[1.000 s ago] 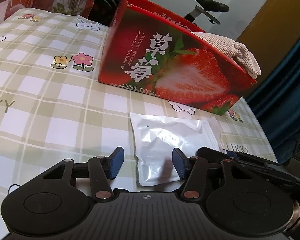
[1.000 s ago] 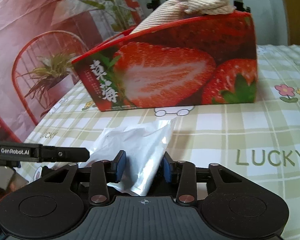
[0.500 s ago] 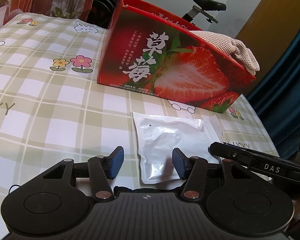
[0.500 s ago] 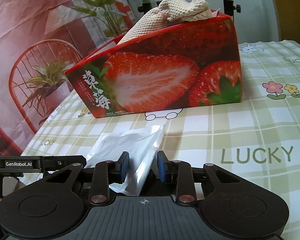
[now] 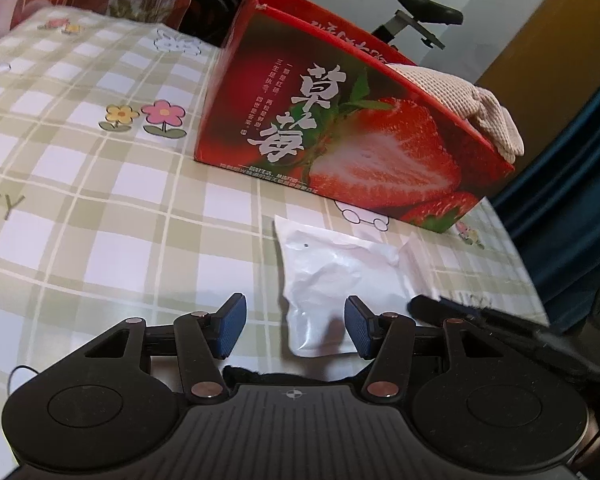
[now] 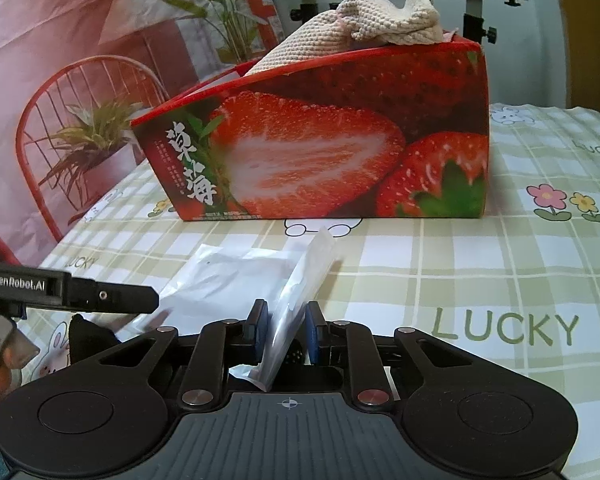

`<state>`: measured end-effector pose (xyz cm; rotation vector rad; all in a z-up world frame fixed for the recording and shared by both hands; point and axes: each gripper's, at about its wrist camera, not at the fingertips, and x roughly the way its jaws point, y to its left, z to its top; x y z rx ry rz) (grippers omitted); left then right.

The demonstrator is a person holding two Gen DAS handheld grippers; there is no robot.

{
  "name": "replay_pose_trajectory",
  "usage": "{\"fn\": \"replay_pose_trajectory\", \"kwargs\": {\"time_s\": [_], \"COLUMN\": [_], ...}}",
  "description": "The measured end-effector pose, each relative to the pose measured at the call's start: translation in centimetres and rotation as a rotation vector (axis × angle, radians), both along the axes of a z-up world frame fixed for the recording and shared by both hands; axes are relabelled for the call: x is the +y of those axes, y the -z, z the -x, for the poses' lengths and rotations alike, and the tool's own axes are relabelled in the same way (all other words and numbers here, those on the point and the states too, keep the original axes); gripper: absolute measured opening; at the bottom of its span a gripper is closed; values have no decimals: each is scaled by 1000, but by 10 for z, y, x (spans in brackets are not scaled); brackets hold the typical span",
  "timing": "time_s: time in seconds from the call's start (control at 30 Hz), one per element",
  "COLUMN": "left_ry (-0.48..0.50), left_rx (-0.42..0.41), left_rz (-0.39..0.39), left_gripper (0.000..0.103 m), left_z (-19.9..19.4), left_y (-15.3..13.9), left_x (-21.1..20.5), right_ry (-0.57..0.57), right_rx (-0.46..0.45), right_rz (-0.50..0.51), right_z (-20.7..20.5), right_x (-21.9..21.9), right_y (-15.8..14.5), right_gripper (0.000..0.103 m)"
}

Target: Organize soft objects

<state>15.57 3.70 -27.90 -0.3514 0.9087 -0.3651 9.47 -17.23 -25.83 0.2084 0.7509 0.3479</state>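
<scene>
The right gripper (image 6: 286,332) has just been closing its jaws on the raised edge of the white plastic pouch (image 6: 236,280), which lies on the checked surface (image 6: 440,264) before the strawberry box (image 6: 340,140). The operator should confirm a firm pinch before lifting. The left gripper (image 5: 292,326) stands open, holding nothing.

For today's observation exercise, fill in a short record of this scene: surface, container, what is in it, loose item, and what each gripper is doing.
surface: checked tablecloth with flowers and the word LUCKY
container: strawberry box, open at the top
in container: knitted cloth, spilling over the rim
loose item: white pouch, on the tablecloth in front of the box
left gripper: open, pouch's near end between its jaws, untouched
right gripper: jaws just been closing, pinching the pouch's raised edge
</scene>
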Motion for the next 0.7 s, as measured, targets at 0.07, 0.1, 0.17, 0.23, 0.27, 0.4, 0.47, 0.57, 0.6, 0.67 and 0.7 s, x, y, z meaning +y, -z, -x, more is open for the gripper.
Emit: {"fn": "replay_pose_trajectory", "kwargs": {"time_s": [0.07, 0.1, 0.17, 0.23, 0.27, 0.4, 0.47, 0.57, 0.6, 0.67, 0.7], "left_ry": [4, 11, 12, 1, -6, -28, -23, -27, -34, -38, -38], "left_rx": [23, 38, 61, 75, 81, 97, 94, 90, 92, 90, 86], "left_rz": [33, 54, 84, 100, 109, 129, 113, 98, 95, 100, 99], "left_gripper": [54, 53, 53, 53, 53, 52, 43, 28, 22, 20, 20], "left_z": [-5, -8, -14, -19, -22, -30, -31, -31, -31, -29, -27], "left_y": [1, 2, 4, 6, 7, 8, 8, 8, 9, 10, 10], "left_x": [-2, -4, -7, -10, -10, -14, -18, -16, -15, -11, -11], "right_ry": [-5, -7, -11, -15, -14, -8, -3, 2, 3, 4, 4], "right_rx": [-4, -5, -12, -24, -27, -22, -16, -13, -16, -28, -36], "right_rz": [-3, -5, -9, -9, -12, -20, -17, -8, -8, -14, -14], "right_z": [-1, -1, -1, 0, 0, -2, -2, -2, -2, 0, 1], "right_x": [0, -1, -2, -2, -2, -2, 0, 2, 2, 2, 3], "right_y": [1, 2, 3, 5, 5, 6, 5, 2, 1, -1, -3], "right_gripper": [18, 18, 18, 18, 18, 18, 18, 17, 17, 16, 16]}}
